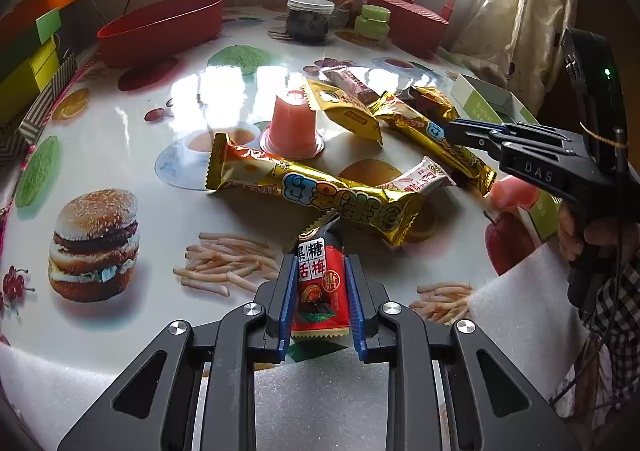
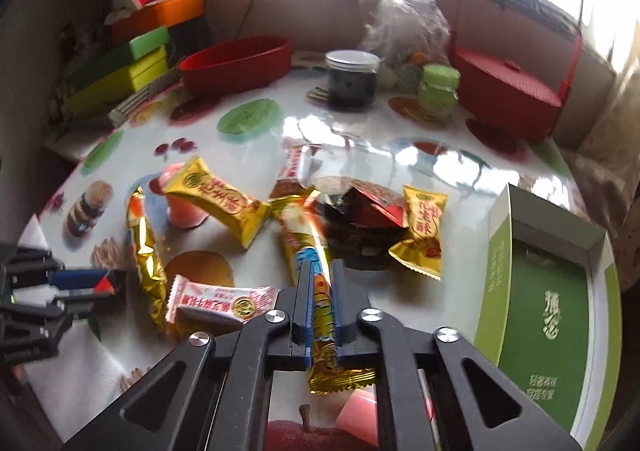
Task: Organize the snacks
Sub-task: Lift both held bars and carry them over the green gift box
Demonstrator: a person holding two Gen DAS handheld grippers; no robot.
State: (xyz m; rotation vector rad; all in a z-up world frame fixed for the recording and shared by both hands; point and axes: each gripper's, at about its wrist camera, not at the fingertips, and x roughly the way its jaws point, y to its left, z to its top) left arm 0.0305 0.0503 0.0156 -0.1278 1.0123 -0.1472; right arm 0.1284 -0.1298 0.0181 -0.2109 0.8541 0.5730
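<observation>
My left gripper is shut on a red and black candy packet just above the table. My right gripper is shut on a long gold snack bar; it also shows in the left wrist view. Loose snacks lie mid-table: another long gold bar, a gold pillow pack, a pink jelly cup, a pink-white wrapper, a small gold pack and a dark red packet.
A red oval bowl stands at the back left, a red lidded basket at the back right. A dark jar, a green jar and a plastic bag stand between them. An open green box lies right. Coloured boxes stack at the left.
</observation>
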